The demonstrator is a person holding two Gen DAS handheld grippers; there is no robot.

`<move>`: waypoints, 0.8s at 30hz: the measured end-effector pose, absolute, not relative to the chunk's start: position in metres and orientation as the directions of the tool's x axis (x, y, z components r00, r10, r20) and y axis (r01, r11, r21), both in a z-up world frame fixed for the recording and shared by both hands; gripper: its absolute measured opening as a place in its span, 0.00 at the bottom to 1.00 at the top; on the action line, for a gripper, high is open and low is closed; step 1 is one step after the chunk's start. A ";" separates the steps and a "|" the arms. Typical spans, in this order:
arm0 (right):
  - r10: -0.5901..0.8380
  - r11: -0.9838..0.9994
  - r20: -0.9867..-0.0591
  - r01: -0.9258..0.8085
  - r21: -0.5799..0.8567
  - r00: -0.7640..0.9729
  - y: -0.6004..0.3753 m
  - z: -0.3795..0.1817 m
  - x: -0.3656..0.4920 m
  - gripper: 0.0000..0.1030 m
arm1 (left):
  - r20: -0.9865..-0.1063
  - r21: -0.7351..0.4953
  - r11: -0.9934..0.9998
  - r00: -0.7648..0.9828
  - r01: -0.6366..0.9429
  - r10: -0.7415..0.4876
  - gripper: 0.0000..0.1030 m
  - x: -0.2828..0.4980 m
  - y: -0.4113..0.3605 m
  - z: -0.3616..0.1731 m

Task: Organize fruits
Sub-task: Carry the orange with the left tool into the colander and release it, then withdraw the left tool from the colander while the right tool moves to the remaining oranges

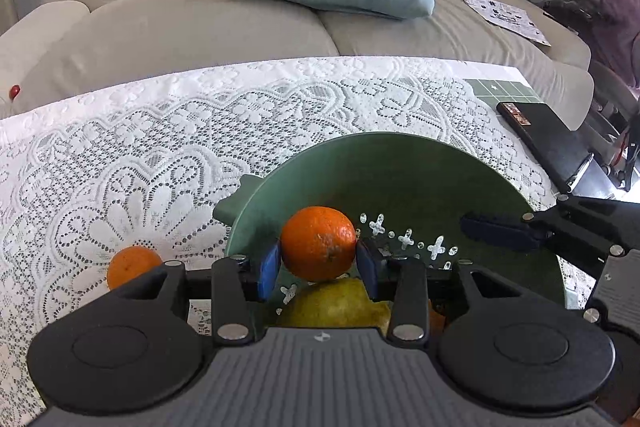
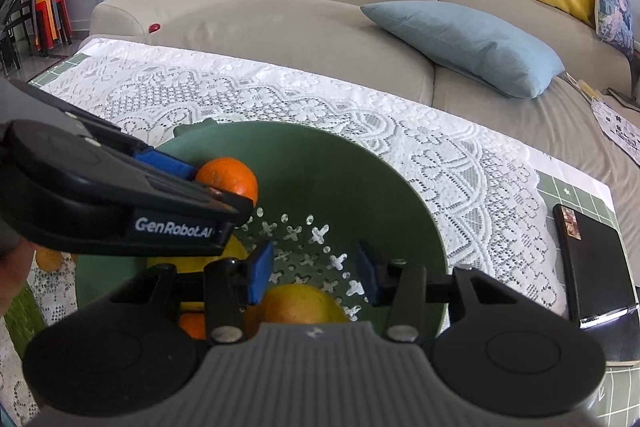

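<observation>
While my left gripper (image 1: pixel 318 265) hangs over the green bowl (image 1: pixel 400 163), its blue pads (image 1: pixel 269 269) press on both sides of an orange (image 1: pixel 318 243), so I have that fruit clamped with the jaws only partly apart. The orange sits above the bowl's inside, over a yellow-green fruit (image 1: pixel 332 303) that lies in the bottom against the near wall.

My right gripper (image 2: pixel 314 273) is also over the bowl. Its jaws stand moderately apart and I see nothing between its pads (image 2: pixel 260 275); below the gap are the bowl's perforated floor and a yellowish-orange fruit (image 2: pixel 300 303), which the pads do not touch. In the right wrist view the left gripper comes in from the left with the held orange at its tip, just inside the bowl's far-left rim.

A second orange (image 1: pixel 130 265) lies outside the bowl on the white lace tablecloth (image 1: pixel 160 131), just beside the bowl's left side. A black flat case (image 2: pixel 592 267) rests near the table's right edge.
</observation>
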State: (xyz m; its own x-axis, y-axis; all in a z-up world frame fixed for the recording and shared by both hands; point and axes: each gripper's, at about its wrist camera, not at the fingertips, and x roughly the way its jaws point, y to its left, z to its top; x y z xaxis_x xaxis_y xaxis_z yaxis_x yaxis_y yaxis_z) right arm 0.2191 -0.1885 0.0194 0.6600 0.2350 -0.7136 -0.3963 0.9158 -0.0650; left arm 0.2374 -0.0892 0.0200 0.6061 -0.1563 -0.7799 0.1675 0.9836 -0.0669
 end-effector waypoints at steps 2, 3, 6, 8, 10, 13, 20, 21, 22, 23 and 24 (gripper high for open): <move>0.233 0.916 -0.716 -0.395 -0.065 0.658 -0.188 0.018 0.220 0.41 | -0.783 -0.063 0.985 0.604 0.162 -0.149 0.45 0.239 -0.089 0.018; 0.231 0.917 -0.717 -0.394 -0.066 0.657 -0.188 0.018 0.220 0.41 | -0.783 -0.061 0.985 0.604 0.162 -0.148 0.45 0.239 -0.089 0.018; 0.228 0.918 -0.719 -0.390 -0.065 0.657 -0.188 0.017 0.221 0.41 | -0.783 -0.067 0.984 0.602 0.167 -0.155 0.45 0.240 -0.090 0.017; 0.228 0.918 -0.720 -0.390 -0.064 0.656 -0.188 0.017 0.221 0.41 | -0.782 -0.065 0.983 0.603 0.170 -0.156 0.45 0.240 -0.090 0.017; 0.228 0.918 -0.721 -0.392 -0.065 0.655 -0.187 0.017 0.221 0.41 | -0.779 -0.069 0.983 0.606 0.169 -0.159 0.45 0.239 -0.089 0.017; 0.229 0.916 -0.721 -0.395 -0.067 0.654 -0.187 0.018 0.221 0.41 | -0.776 -0.071 0.984 0.611 0.165 -0.159 0.45 0.238 -0.088 0.018; 0.251 0.920 -0.696 -0.390 -0.045 0.673 -0.188 0.028 0.214 0.50 | -0.722 -0.093 0.976 0.662 0.196 -0.202 0.51 0.219 -0.083 0.036; 0.255 0.920 -0.689 -0.389 -0.042 0.679 -0.188 0.030 0.213 0.50 | -0.715 -0.095 0.976 0.669 0.197 -0.204 0.51 0.217 -0.082 0.039; 0.260 0.920 -0.683 -0.389 -0.039 0.683 -0.188 0.032 0.212 0.50 | -0.707 -0.097 0.976 0.677 0.195 -0.205 0.51 0.214 -0.079 0.042; 0.265 0.921 -0.677 -0.389 -0.034 0.686 -0.188 0.034 0.210 0.50 | -0.702 -0.100 0.976 0.682 0.191 -0.205 0.51 0.213 -0.077 0.044; 0.271 0.921 -0.672 -0.389 -0.027 0.689 -0.188 0.036 0.210 0.50 | -0.697 -0.103 0.977 0.687 0.188 -0.205 0.51 0.211 -0.075 0.046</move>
